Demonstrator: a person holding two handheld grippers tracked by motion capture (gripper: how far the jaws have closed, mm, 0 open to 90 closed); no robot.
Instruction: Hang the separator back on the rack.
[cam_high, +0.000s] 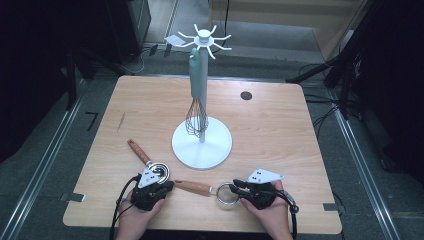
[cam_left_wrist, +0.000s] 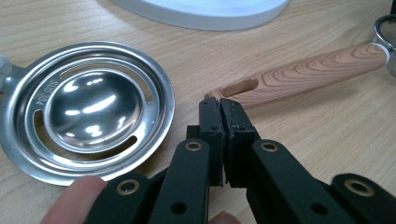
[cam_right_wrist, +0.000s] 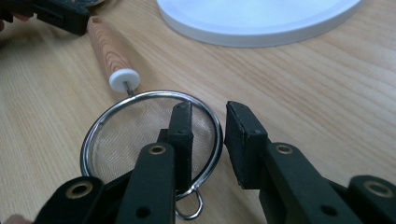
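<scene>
A: Start near. What's the right gripper (cam_right_wrist: 208, 135) doing?

B: Its jaws stand partly apart, straddling the near rim of the strainer (cam_right_wrist: 149, 140): one pad sits over the mesh inside the ring, the other outside it on the table (cam_right_wrist: 327, 93). Neither pad presses on the wire yet.

A: So what could go wrong?

B: I'd judge the thin rim could slip out as the pads close, or the strainer could pivot on its small hanging loop just under the jaws and swing its handle (cam_right_wrist: 109, 49).

A: And the left gripper (cam_left_wrist: 221, 109)?

B: Closed pad to pad, holding nothing, its tips right at the slotted end of that wooden handle (cam_left_wrist: 303, 74). A nudge from them would push the strainer toward the right gripper and spoil the pinch.

A: Which way does the strainer lie?

B: Flat, long axis running straight between the two grippers, bowl at the right one, handle end at the left one.

A: Beyond them?

B: An egg separator (cam_left_wrist: 88, 109) beside the left jaws, then the white stand (cam_high: 202, 142) with a whisk (cam_high: 196, 117) hanging.
</scene>
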